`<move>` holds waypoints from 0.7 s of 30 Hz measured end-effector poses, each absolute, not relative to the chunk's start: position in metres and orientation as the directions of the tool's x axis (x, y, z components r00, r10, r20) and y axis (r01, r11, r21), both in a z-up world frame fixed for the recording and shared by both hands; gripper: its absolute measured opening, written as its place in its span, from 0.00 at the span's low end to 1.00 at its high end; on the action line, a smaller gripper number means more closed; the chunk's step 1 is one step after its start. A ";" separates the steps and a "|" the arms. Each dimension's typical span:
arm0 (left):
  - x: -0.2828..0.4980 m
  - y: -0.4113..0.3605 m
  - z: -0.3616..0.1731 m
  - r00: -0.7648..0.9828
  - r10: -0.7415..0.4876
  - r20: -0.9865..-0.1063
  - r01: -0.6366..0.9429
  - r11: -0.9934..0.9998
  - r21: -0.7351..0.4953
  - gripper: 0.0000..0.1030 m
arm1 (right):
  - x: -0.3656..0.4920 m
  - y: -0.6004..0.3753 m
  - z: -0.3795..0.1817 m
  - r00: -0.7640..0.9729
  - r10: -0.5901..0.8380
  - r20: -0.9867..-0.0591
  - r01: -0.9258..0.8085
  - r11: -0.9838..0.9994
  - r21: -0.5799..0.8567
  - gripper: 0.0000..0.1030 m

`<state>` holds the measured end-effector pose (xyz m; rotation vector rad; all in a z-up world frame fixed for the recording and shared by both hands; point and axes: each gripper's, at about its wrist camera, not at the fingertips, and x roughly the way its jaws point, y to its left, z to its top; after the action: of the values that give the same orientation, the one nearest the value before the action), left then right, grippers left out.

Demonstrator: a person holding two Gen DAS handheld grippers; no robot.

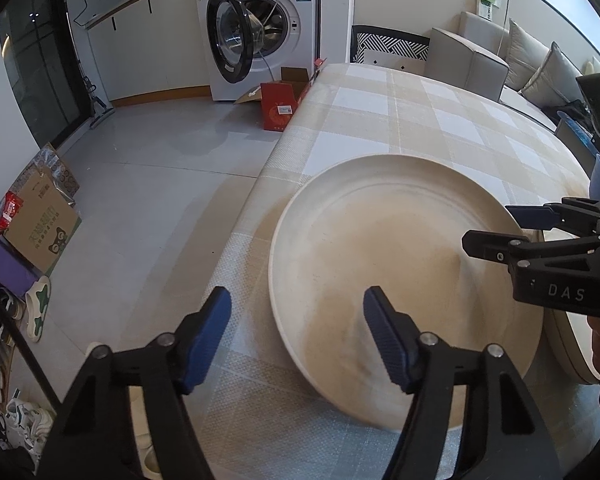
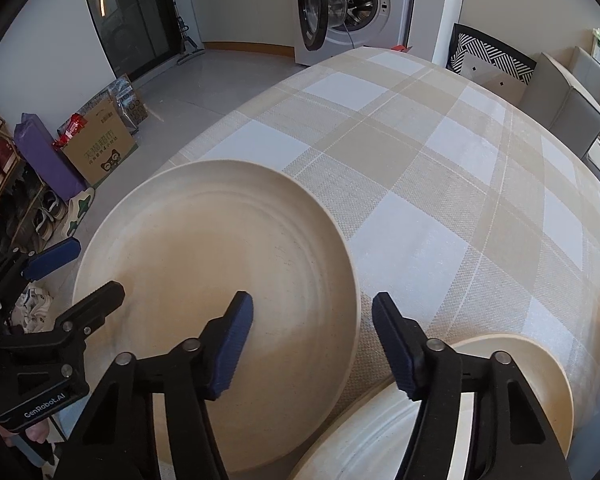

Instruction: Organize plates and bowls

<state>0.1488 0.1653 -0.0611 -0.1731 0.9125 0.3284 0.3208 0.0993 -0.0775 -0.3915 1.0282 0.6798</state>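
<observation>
A checked beige-and-white tablecloth (image 2: 400, 168) is spread over the table. Beyond its far end, a white washing machine (image 1: 256, 24) is seen with its dark-rimmed door (image 1: 230, 36) swung open, and a red box (image 1: 279, 106) is set on the pale tiled floor (image 1: 160, 168) just in front of it. A brown cardboard carton (image 2: 100, 148) is leaned against the wall on the left, with a purple roll (image 2: 44, 152) propped beside it and a shoe rack (image 2: 4, 184) packed with shoes nearer the edge. On the right, a grey sofa (image 1: 472, 60) is lined with cushions, and a black-and-white patterned panel (image 2: 492, 58) is stood next to it.
</observation>
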 end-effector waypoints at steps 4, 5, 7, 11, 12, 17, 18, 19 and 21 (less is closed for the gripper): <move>0.148 0.166 -0.062 0.565 0.197 -0.801 -0.351 0.936 -0.018 0.56 | 0.321 0.099 -0.078 0.344 0.324 -0.881 -0.681 0.732 0.003 0.55; 0.149 0.166 -0.062 0.565 0.193 -0.802 -0.348 0.937 -0.020 0.54 | 0.321 0.099 -0.078 0.344 0.324 -0.881 -0.681 0.732 0.003 0.54; 0.149 0.166 -0.063 0.563 0.183 -0.806 -0.344 0.939 -0.028 0.49 | 0.320 0.099 -0.078 0.346 0.328 -0.879 -0.683 0.730 0.004 0.50; 0.148 0.165 -0.062 0.564 0.177 -0.807 -0.337 0.941 -0.030 0.43 | 0.320 0.099 -0.078 0.350 0.331 -0.876 -0.683 0.730 0.003 0.42; 0.148 0.164 -0.062 0.563 0.175 -0.808 -0.336 0.941 -0.030 0.41 | 0.320 0.099 -0.078 0.350 0.332 -0.876 -0.684 0.729 0.003 0.39; 0.146 0.167 -0.060 0.559 0.175 -0.811 -0.349 0.936 -0.038 0.36 | 0.320 0.098 -0.077 0.356 0.329 -0.875 -0.677 0.736 0.002 0.33; 0.146 0.167 -0.060 0.558 0.177 -0.811 -0.351 0.936 -0.037 0.35 | 0.320 0.098 -0.077 0.357 0.328 -0.874 -0.676 0.737 0.000 0.32; 0.146 0.167 -0.060 0.556 0.181 -0.811 -0.353 0.935 -0.033 0.34 | 0.321 0.098 -0.077 0.359 0.328 -0.874 -0.674 0.739 0.001 0.29; 0.145 0.167 -0.060 0.555 0.186 -0.811 -0.357 0.934 -0.030 0.32 | 0.321 0.098 -0.077 0.362 0.328 -0.873 -0.670 0.742 0.001 0.28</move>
<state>0.1452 0.1669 -0.0600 -0.2000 0.9301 0.3227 0.3209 0.0977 -0.0768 -0.3883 1.0111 0.6638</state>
